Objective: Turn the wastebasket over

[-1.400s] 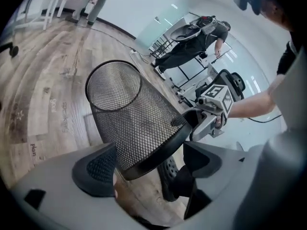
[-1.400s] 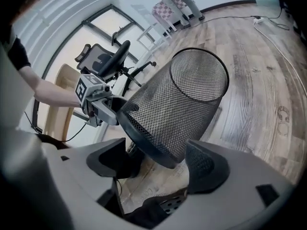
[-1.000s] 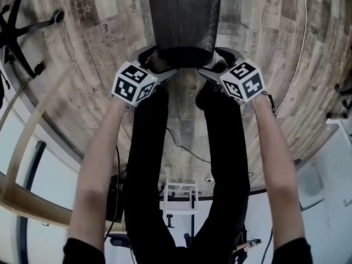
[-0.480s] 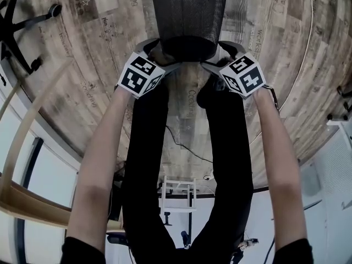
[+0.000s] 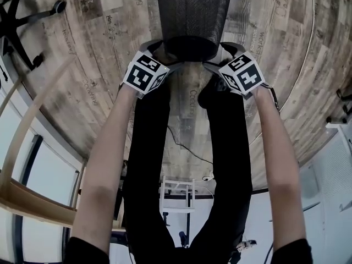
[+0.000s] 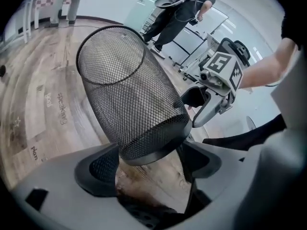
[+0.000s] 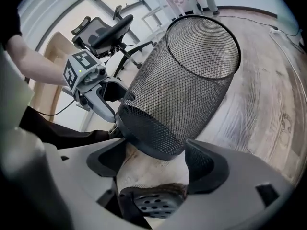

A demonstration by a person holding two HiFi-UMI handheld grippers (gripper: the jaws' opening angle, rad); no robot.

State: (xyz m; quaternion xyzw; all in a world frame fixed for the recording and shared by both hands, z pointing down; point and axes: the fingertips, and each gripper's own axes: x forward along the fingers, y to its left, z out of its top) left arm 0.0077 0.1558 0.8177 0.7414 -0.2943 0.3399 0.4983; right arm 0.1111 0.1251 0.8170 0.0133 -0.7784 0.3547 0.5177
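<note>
Left gripper (image 6: 151, 155): jaws spread wide, cupping the basket's (image 5: 191, 15) solid round base, not clamped. Basket: black wire mesh, tapered cylinder, held at the base between both grippers, tilted above the plank floor (image 5: 99, 37), mouth pointing away from the person. Versus a second ago it sits farther out, and its rim is now cut off at the head view's top. Right gripper (image 7: 156, 157): same, jaws released, against the base. Left forearm (image 5: 104, 164) and right forearm (image 5: 278, 158) extended, near parallel.
</note>
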